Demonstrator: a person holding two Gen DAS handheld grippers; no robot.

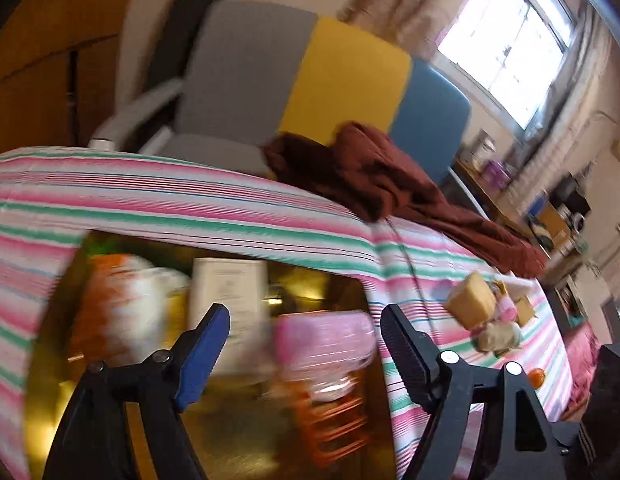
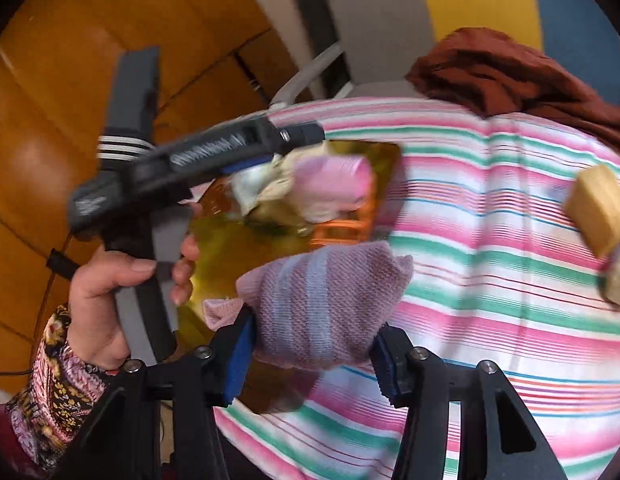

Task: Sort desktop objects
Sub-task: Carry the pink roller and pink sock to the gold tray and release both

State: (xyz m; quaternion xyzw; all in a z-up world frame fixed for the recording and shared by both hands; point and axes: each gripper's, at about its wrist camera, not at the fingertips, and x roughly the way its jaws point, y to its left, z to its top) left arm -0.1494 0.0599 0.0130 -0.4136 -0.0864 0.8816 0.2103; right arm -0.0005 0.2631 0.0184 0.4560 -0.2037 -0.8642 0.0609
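My right gripper is shut on a lilac-pink knitted cloth with pale blue stripes, held above the near edge of a shiny gold tray. In the left wrist view my left gripper stands open above the same gold tray, with nothing between its pads. Blurred below it lie a pink packet, a white card, an orange-and-white item and an orange basket. The right wrist view shows a hand holding the left gripper's handle.
The table wears a pink, green and white striped cloth. To the right on it sits a small heap with a tan block. A dark red-brown cloth lies at the far edge, before a grey, yellow and blue chair.
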